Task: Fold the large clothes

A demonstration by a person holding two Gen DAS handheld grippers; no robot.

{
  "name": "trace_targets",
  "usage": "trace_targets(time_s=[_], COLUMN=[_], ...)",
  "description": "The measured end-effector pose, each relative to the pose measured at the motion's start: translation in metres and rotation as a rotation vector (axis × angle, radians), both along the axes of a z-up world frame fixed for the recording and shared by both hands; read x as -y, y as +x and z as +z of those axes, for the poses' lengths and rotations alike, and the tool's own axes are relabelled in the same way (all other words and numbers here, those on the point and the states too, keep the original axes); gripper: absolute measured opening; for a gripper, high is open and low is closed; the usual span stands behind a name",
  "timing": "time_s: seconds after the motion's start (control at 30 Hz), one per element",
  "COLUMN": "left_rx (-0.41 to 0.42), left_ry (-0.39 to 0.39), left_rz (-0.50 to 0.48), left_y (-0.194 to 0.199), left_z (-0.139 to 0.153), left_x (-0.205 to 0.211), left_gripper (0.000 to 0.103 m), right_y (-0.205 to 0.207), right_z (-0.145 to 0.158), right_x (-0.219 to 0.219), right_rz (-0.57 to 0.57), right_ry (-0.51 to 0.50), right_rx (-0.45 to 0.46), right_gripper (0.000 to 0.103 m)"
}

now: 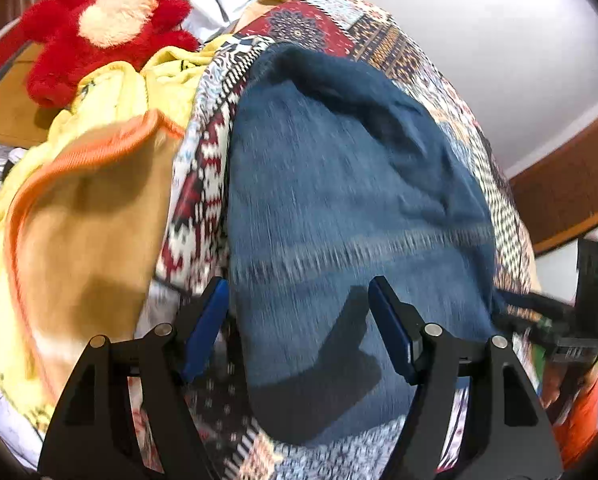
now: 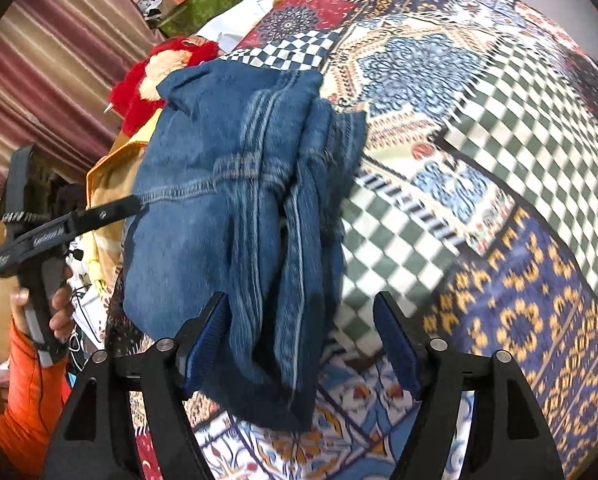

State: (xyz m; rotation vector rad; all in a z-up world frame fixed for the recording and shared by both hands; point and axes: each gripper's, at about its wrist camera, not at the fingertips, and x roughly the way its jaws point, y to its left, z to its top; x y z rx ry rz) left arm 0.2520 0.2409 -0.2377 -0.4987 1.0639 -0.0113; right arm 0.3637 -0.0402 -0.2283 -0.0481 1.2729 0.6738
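Jeans lie bunched and folded on the patchwork bedspread, beside a red plush toy and a yellow-and-tan blanket. Left gripper hangs over the denim with jaws spread, gripping nothing; right gripper likewise stands wide (cloth bulging between its fingers, untouched).

one jeans, one plush toy, one bedspread
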Motion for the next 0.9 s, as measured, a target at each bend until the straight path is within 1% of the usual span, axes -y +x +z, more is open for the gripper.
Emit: trace_targets(time_s=[0.07, 0.1, 0.2, 0.27, 0.33, 0.4, 0.5, 0.53, 0.6, 0.7, 0.73, 0.87, 0.9], left_rx=[0.013, 0.014, -0.003, 0.01, 0.034, 0.081, 0.179, 0.23, 0.305, 0.447, 0.489, 0.655, 0.686], left_ry=[0.04, 0.059, 0.118, 0.163, 0.211, 0.25, 0.296, 0.313, 0.342, 0.387, 0.401, 0.471, 0.485], left_rz=[-0.007, -0.004, -0.018, -0.026, -0.035, -0.031, -0.007, 0.0, 0.013, 0.022, 0.024, 0.031, 0.036], left_y=[-0.014, -0.014, -0.028, -0.038, -0.045, -0.053, -0.067, -0.075, -0.086, -0.114, -0.121, -0.16, -0.167], left_z=[-0.001, -0.006, -0.017, -0.011, 0.0, 0.019, 0.057, 0.076, 0.104, 0.15, 0.162, 0.211, 0.218], left_x=[0.013, 0.02, 0.042, 0.052, 0.062, 0.069, 0.08, 0.085, 0.09, 0.104, 0.108, 0.132, 0.138], left_gripper=[0.074, 0.074, 0.074, 0.074, 0.074, 0.074, 0.074, 0.074, 0.074, 0.074, 0.074, 0.074, 0.074], right_y=[-0.005, -0.011, -0.031, -0.042, -0.056, -0.07, -0.091, -0.1, -0.112, -0.131, -0.142, -0.178, -0.188], right_z=[0.003, 0.006, 0.018, 0.03, 0.049, 0.071, 0.106, 0.121, 0.142, 0.171, 0.184, 0.225, 0.234], right_x=[0.004, 0.01, 0.031, 0.034, 0.041, 0.046, 0.049, 0.053, 0.057, 0.055, 0.056, 0.062, 0.063], right_rz=[-0.019, -0.026, -0.029, -0.033, -0.034, -0.04, -0.052, -0.057, -0.067, -0.069, -0.073, -0.079, -0.08], right_ry=[0.008, 0.012, -0.016, -0.012, 0.001, 0.023, 0.087, 0.128, 0.177, 0.215, 0.229, 0.305, 0.316], right_rx=[0.007, 0.018, 0.056, 0.089, 0.146, 0.215, 0.319, 0.356, 0.412, 0.506, 0.552, 0.674, 0.712], right_gripper=[0.073, 0.073, 0.073, 0.073, 0.073, 0.073, 0.073, 0.073, 0.073, 0.073, 0.073, 0.073, 0.073])
